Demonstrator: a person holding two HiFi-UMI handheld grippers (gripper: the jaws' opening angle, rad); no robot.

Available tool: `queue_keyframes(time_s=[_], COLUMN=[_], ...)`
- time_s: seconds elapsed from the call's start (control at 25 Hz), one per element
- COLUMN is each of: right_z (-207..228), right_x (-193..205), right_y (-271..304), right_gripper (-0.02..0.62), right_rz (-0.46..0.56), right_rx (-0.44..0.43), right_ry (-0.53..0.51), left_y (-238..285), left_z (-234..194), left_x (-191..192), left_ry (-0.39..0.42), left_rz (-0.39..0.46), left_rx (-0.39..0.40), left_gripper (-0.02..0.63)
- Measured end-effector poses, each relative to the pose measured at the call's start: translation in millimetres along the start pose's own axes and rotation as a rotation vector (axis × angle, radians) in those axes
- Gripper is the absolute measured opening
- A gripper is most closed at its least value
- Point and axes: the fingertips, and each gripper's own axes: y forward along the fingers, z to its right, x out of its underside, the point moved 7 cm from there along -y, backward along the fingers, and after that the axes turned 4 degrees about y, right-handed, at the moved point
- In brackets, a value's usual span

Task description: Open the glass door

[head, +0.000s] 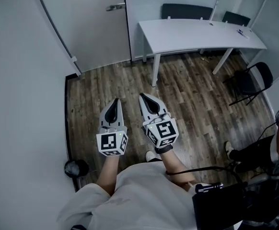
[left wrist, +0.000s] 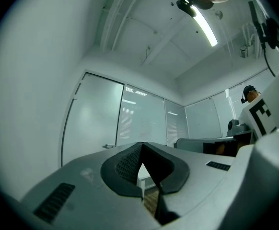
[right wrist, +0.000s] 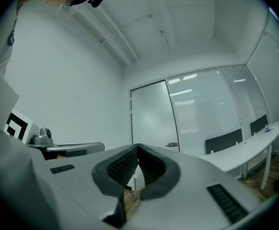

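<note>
While standing well short of the closed glass door point(head: 89, 28), holds left gripper point(head: 115, 101) and right gripper point(head: 142, 97) side by side above wood floor point(head: 192, 95), each with jaws pressed together, pinching nothing; faces door handle point(head: 115, 6), left of white table point(head: 197, 35).

Bare wood floor point(head: 106, 85) runs open from the left gripper point(head: 115, 101) and right gripper point(head: 143, 96) up to the glass door point(head: 89, 28), nothing standing between. Door handle point(head: 115, 6) has free space around it. White wall point(head: 19, 104) closes off the left side, near the left gripper. Small dark round thing point(head: 76, 167) on the floor by that wall. White table point(head: 202, 35) ahead right, its near leg point(head: 155, 71) closest to the door path. Black chair point(head: 252, 80) and a seated person point(head: 257, 152) fill the far right.
</note>
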Motion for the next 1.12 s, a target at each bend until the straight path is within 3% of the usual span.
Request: queue_keyframes(time_s=[0.12,0.32,0.64,0.88,1.12], right_z=[40.7,75.6,111.2,114.9,78.2], right_x=[-7.6,-0.2,8.7,20.3,26.3], right_y=[0.0,9.6,71.3,173.3,297.9], right_gripper=[0.002,0.002,0.002,0.002,0.002], right_rz=[0.015,0.002,-0.024,-0.06,-0.051], right_rx=[0.03,0.011,0.038,0.043,-0.008], right_ry=[-0.009,0.026,0.043,0.013,-0.024], left_y=[32.5,69.1,135.8,200.8,233.4], left_z=[18.8,36.9,12.7,-68.1,-189.5], left_x=[-3.2,6.2,18.5,38.6,40.4], left_ry=[0.006,0.048,0.024,0.005,0.034], left_rz=[0.002,-0.036,-0.057,-0.05,0.005], left_rx=[-0.004,-0.002,0.07,0.078,0.001], left_gripper=[0.002,0.002,0.002,0.002,0.002])
